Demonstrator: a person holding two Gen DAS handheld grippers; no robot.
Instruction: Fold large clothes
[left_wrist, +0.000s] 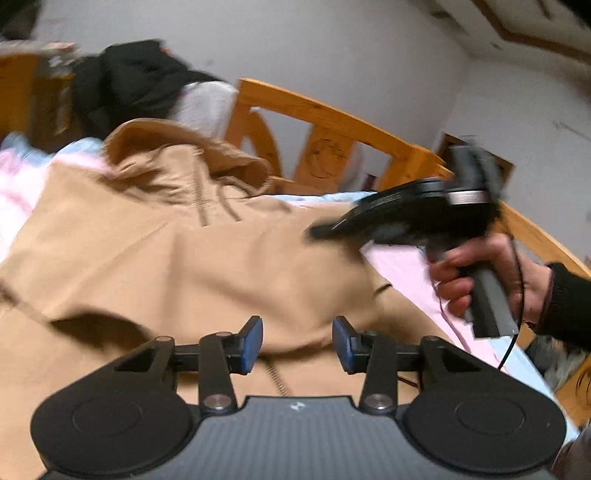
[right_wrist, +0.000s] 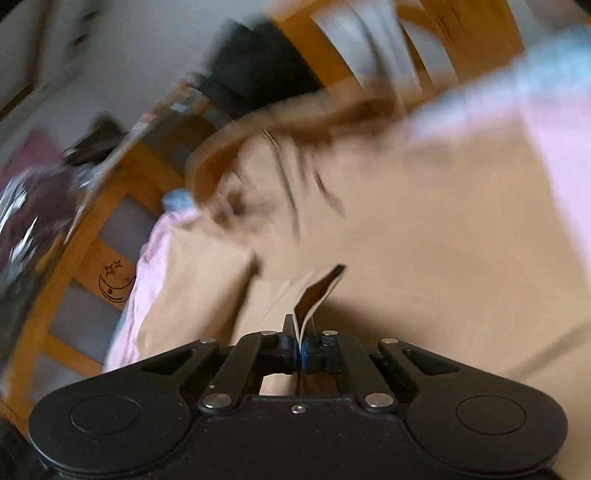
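Observation:
A tan hooded jacket (left_wrist: 192, 251) lies spread on a pink and blue bed sheet, hood toward the headboard, zipper and drawstrings showing. My left gripper (left_wrist: 297, 343) is open just above the jacket's lower front, nothing between its blue pads. My right gripper (right_wrist: 300, 350) is shut on a sleeve cuff (right_wrist: 317, 295) of the jacket (right_wrist: 424, 229) and holds it above the jacket body. In the left wrist view the right gripper (left_wrist: 317, 232) shows blurred over the jacket's right side, held by a hand.
A wooden bed frame (left_wrist: 332, 122) with carved moon panels runs along the far side and right. Black and grey clothes (left_wrist: 140, 81) are piled at the headboard. The pink sheet (left_wrist: 402, 266) shows beside the jacket. A white wall stands behind.

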